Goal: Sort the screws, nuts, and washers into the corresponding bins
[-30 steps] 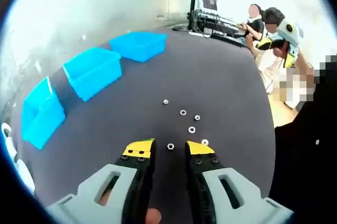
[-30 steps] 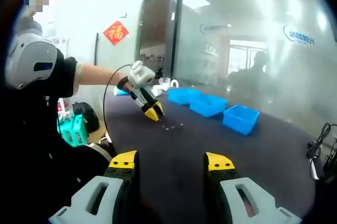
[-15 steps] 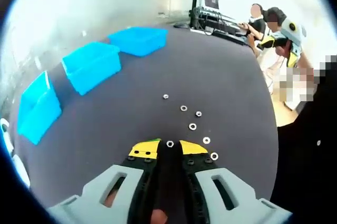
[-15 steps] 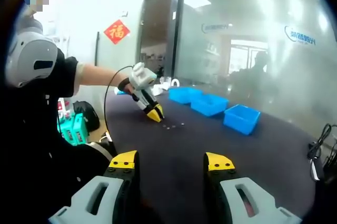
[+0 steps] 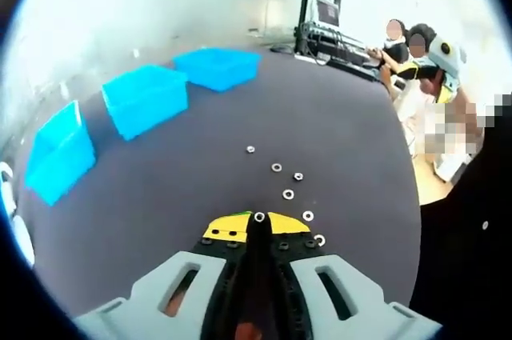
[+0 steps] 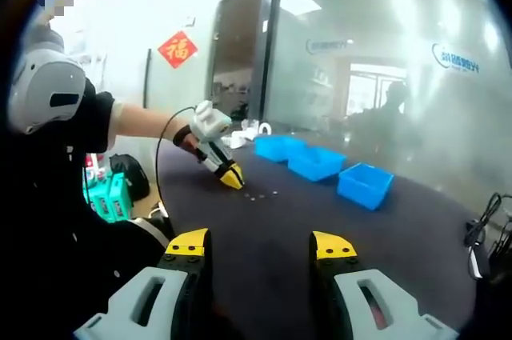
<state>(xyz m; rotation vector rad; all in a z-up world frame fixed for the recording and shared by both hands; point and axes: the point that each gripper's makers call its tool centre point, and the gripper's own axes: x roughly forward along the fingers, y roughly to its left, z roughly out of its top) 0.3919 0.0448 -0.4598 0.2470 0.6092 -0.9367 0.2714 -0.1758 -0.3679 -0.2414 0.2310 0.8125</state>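
Table: dark mat (image 5: 160,196); three blue bins (image 5: 146,98) ahead-left of left gripper (image 5: 258,224).
Room: glass wall (image 6: 384,76).
Left gripper: jaws pinching washer (image 5: 258,217); loose washers (image 5: 288,194) just ahead-right.
Right gripper (image 6: 260,246): jaws spread, held above the mat.

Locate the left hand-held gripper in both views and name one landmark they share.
Left gripper view: the left hand-held gripper rises from the bottom centre, jaws shut on a small washer.
Right gripper view: it sits left of centre, yellow tips down at the dark table.
Shared landmark: the row of three blue bins.
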